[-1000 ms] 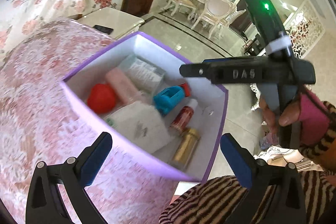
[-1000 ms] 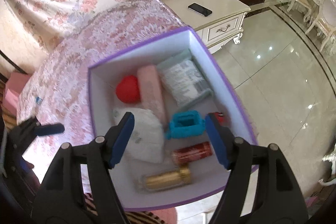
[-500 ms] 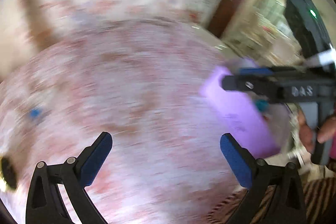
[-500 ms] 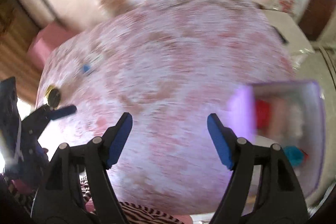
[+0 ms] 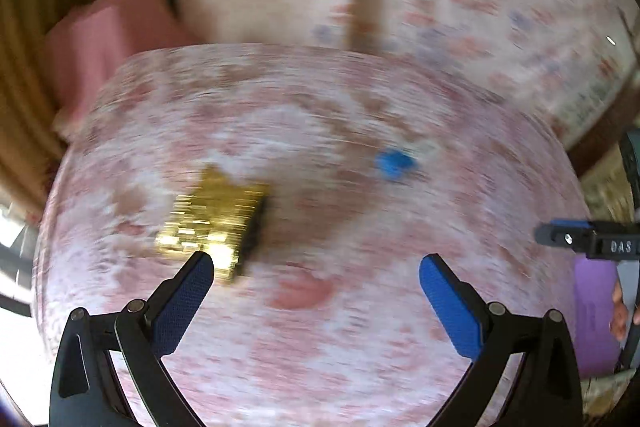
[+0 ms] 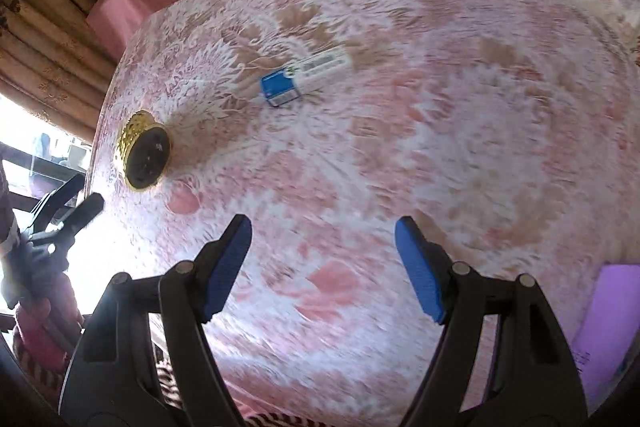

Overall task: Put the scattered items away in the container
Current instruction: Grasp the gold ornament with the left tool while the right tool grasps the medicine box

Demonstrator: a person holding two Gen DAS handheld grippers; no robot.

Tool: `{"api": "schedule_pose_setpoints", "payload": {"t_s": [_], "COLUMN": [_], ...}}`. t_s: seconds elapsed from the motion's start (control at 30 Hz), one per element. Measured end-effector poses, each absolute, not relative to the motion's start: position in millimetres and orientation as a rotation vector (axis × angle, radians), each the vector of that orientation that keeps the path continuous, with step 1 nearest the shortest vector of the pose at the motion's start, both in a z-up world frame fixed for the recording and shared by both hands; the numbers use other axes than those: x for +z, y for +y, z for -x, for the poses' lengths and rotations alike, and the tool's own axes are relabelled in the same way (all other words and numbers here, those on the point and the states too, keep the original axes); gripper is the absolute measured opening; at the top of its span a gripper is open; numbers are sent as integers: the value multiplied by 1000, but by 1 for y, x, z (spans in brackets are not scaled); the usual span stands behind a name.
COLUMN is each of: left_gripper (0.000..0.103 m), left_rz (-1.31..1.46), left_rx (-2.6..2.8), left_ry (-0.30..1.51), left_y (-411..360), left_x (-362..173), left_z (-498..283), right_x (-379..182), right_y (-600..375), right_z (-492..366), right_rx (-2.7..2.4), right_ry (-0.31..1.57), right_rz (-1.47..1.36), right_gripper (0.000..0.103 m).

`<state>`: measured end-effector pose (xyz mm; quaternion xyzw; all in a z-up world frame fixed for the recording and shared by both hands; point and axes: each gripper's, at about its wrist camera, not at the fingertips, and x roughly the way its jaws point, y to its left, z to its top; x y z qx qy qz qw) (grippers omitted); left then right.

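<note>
Pink floral bedspread point(image 6: 400, 155) fills the near view; brown curtain point(image 6: 44, 39) far left, bright window point(image 6: 36, 143) beneath, pink stool point(image 6: 140, 3) beside it.

Both wrist cameras look steeply down along their blue-padded fingers onto the pink floral bedspread point(image 6: 400, 147), from close above. The left view is motion-blurred; the right is sharper. They share the gold round tin point(image 5: 212, 223) point(image 6: 144, 155), the blue-and-white small box point(image 5: 394, 163) point(image 6: 304, 75) and the purple container point(image 5: 594, 319) point(image 6: 608, 327) at the right edge.
</note>
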<state>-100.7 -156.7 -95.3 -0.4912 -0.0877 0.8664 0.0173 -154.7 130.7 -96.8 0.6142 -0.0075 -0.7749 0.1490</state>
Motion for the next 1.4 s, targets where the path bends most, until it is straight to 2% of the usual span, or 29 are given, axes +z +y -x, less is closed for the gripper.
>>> {"api": "schedule_pose_setpoints", "payload": {"t_s": [0.17,0.33,0.97,1.13,1.23,1.27,1.33,1.4], "left_gripper": [103,103,103,103,103,103,103,103], "left_rz": [1599,1652,1775,1765,1772,1777,1785,1788], "left_rx": [2743,2719,2534,2530,2519,2513,2502,2496], "left_ry": [-211,-189,-34,-32,-40,-43,-51,-61], "left_y": [-203,-224,-210,-208,-208,-207,-207,-207], "left_x": [-111,-129,-194,-199,-203,-205,-208,-210], "left_z": [120,142,171,178,184,186,189,190], "right_x": [-123,-151,-206,-200,-198,-200,-209,-210], "right_y": [101,82,63,47,27,19,8,6], "right_z": [180,210,291,307,314,316,318,315], "right_rx": [-2194,-2176,-2310,-2398,-2453,-2457,-2426,-2467], "right_ry": [-36,-142,-515,-440,-272,-209,-136,-133], "right_rz": [-1835,-1913,-2077,-2122,-2131,-2144,-2194,-2171], "right_gripper": [77,77,78,78,77,70,63,62]}}
